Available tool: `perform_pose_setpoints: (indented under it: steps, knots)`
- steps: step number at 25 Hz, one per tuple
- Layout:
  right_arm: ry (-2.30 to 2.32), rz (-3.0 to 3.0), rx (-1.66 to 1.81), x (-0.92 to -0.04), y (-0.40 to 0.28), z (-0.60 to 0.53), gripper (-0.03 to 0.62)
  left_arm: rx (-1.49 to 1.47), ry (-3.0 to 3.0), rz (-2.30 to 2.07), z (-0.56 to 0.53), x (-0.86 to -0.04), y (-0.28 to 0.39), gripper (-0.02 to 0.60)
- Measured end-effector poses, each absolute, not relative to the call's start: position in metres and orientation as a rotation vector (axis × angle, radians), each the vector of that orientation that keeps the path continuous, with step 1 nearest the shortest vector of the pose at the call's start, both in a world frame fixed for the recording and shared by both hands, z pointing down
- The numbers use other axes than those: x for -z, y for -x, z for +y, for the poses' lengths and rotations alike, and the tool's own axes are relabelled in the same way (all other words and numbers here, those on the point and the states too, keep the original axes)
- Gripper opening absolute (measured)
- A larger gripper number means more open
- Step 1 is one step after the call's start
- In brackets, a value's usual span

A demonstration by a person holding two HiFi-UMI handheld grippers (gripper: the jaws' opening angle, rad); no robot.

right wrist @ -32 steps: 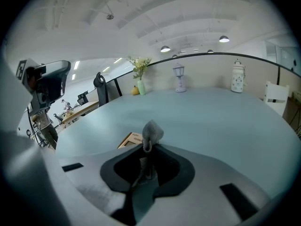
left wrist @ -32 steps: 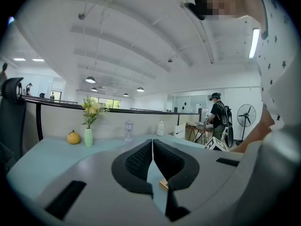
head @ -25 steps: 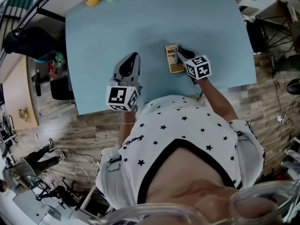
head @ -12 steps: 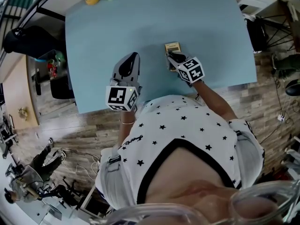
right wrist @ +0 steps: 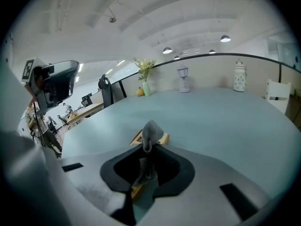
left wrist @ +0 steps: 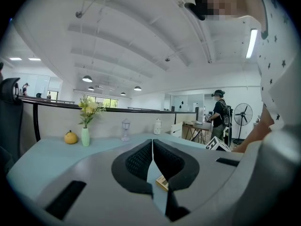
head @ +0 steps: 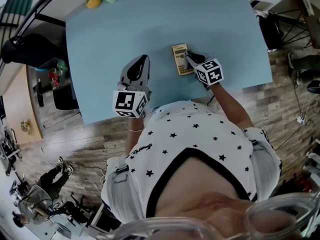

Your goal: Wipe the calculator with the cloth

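A person's right gripper (head: 190, 58) clamps a wad of grey cloth (right wrist: 151, 131) and holds it down at the tan calculator (head: 180, 59), which lies on the pale blue table (head: 125, 24) with its long side running roughly 12 to 6 o'clock in the head view, at about 2 o'clock from the left gripper (head: 136, 72). The right gripper reaches in from the calculator's 4 o'clock side, and its own view shows the cloth bunched into a knob that rises past the jaw tips, with the calculator's edge just beneath. The left gripper, jaws pressed together on nothing, sits well apart from the work at the 9 o'clock side. Wiping looks to be under way, and doing it well likely calls for strokes along the calculator's length, from 12 toward 6 o'clock, with the cloth rather than the hard jaw tips meeting the keys. Pressure is best kept light: the calculator is loose on a smooth top and would probably skid or turn under a hard push. Should it slide, the idle left gripper could brace its 9 o'clock edge. A firm pinch matters too, since the bunched cloth could pull free mid-stroke.
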State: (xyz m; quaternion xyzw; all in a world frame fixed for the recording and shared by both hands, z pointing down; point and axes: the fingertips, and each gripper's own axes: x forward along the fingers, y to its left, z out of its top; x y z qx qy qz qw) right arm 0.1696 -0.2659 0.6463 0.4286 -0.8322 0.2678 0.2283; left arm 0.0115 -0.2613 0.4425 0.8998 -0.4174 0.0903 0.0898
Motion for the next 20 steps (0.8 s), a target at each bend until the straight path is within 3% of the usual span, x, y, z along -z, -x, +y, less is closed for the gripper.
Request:
perform_pose_setpoints:
  steps: [12, 20]
  knots:
    - [-1.237, -2.260, -0.767, -0.652, -0.192, -0.259, 0.057, -0.274, -2.684, -1.221, -0.256, -0.444, -0.023, 0.031]
    - [-1.134, -2.392, -0.725, -0.624, -0.148, -0.259, 0.057, -0.267, -2.676, -1.247, -0.253, -0.443, -0.020, 0.031]
